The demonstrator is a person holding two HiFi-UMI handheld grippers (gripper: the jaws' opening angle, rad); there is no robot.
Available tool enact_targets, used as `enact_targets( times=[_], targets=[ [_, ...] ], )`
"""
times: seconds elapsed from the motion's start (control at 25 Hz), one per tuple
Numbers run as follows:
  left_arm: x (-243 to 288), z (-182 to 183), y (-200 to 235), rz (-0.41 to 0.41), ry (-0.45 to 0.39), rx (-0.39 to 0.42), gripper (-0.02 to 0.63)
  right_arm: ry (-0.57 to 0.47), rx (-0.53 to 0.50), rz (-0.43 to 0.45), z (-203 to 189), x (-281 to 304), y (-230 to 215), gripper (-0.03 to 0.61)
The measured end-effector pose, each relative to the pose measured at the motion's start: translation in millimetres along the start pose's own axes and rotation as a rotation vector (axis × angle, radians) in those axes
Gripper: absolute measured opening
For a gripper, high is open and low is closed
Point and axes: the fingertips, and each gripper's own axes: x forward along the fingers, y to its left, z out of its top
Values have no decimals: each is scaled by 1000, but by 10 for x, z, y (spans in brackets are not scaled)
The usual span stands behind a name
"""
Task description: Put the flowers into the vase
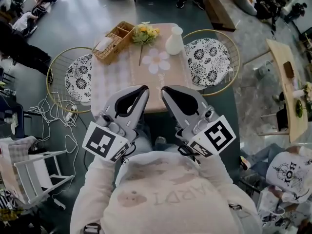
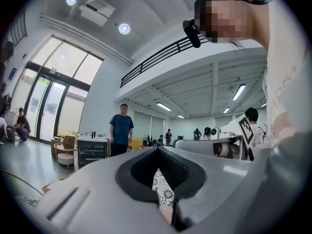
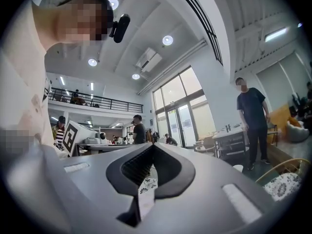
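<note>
Task not yet begun. Left gripper (image 1: 140, 92) and right gripper (image 1: 168, 92) at the near table (image 1: 117, 82) edge, jaws together, empty. Flowers (image 1: 145, 33) lie far, just left of vase (image 1: 174, 41). Next: open, reach the stems.

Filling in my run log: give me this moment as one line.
stage: not started | left gripper: shut, empty | right gripper: shut, empty | flowers: lying on table | vase: upright beside them

Dark teal floor (image 1: 97, 4), tall glass doors (image 2: 53, 101), round ceiling lights (image 2: 124, 29), black mezzanine railing (image 2: 161, 57)
</note>
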Motion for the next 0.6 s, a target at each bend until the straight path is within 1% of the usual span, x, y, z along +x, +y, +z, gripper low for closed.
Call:
enact_targets(
  times=[0.16,0.44,0.6],
  targets=[
    [-9,-10,-119,-32,8,-38,0,34,21,-33,-16,-97,34,26],
    [69,-4,-46,-41,12,-48,0,59,21,-38,-46,8,-32,27],
    [77,-5,-56,-52,14,-64,0,91,20,-57,-68,-5,-35,28]
  ],
)
